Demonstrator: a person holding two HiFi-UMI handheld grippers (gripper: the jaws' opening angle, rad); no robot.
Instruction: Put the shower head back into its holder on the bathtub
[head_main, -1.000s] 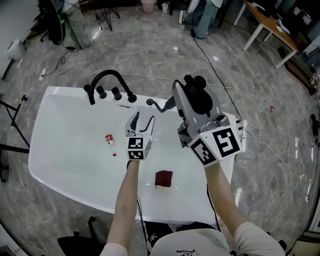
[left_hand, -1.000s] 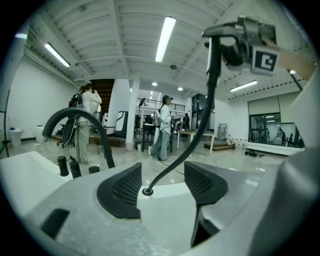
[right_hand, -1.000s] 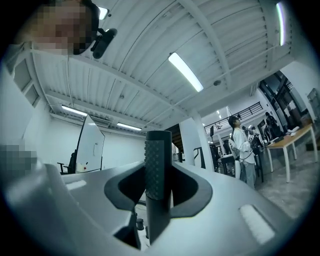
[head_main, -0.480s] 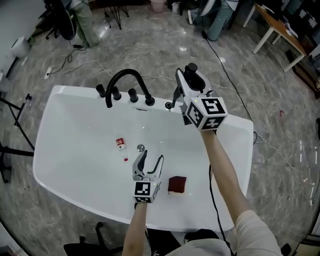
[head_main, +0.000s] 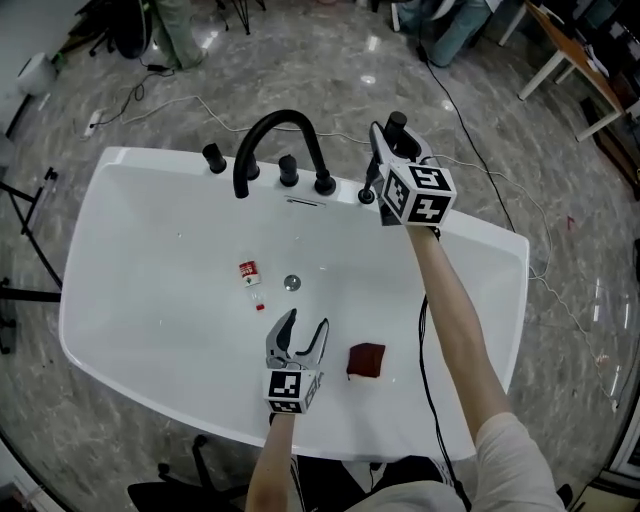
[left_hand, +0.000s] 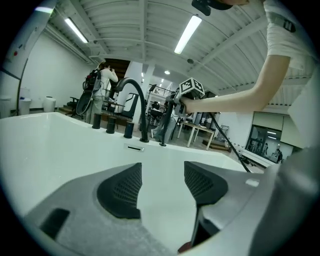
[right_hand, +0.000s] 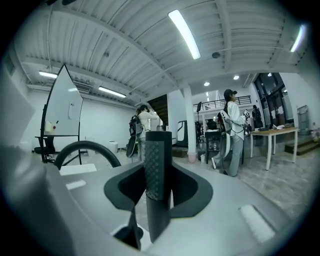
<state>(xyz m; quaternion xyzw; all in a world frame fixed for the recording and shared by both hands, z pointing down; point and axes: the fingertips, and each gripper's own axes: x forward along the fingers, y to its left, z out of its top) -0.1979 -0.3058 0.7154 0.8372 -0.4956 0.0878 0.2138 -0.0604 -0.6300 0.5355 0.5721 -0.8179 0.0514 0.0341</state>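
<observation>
- Seen from above, a white bathtub (head_main: 120, 165) has a curved black faucet (head_main: 275, 125) on its back rim.
- Progress: the shower head (head_main: 398, 126) is at the back rim, just right of the faucet, in the right tongs (right_hand: 157, 186). It does not look seated yet. It is directly above a small black fitting (head_main: 367, 196) on the rim, probably the holder.
- Left to do, as I judge it: lower the shower head into the holder and let go.
- The shower head is black, with a slim round handle and a dimpled grip strip. It stands upright, and the right tongs are clamped on its handle.
- The left tongs (head_main: 300, 326) are spread wide and hold nothing. They are over the tub floor, near a dark red block (head_main: 367, 360).
</observation>
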